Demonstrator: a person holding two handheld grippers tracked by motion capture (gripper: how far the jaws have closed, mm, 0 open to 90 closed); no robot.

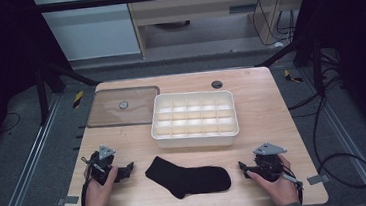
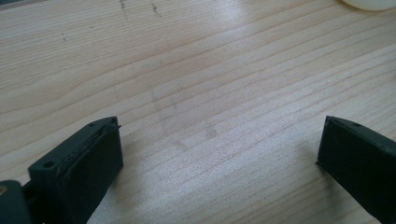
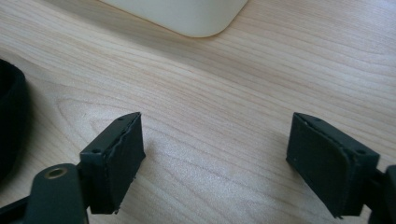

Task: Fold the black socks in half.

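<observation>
A black sock point(image 1: 188, 176) lies flat near the front edge of the wooden table point(image 1: 267, 110), between the two hands. To its left my left gripper point(image 1: 128, 169) rests on the wood, jaws wide apart and empty point(image 2: 219, 140). On the sock's right my right gripper point(image 1: 243, 167) sits low, open as well, with bare wood between its jaws point(image 3: 215, 140). The sock's dark edge point(image 3: 11, 121) shows at the left of the right gripper view. Behind the sock stands a white divided organiser box point(image 1: 194, 118) with several empty compartments.
A clear flat lid point(image 1: 121, 107) with a small round knob lies at the table's back left, beside the box. A dark round hole point(image 1: 216, 84) sits near the back edge. The box's rounded corner point(image 3: 187, 16) is close ahead of the right gripper.
</observation>
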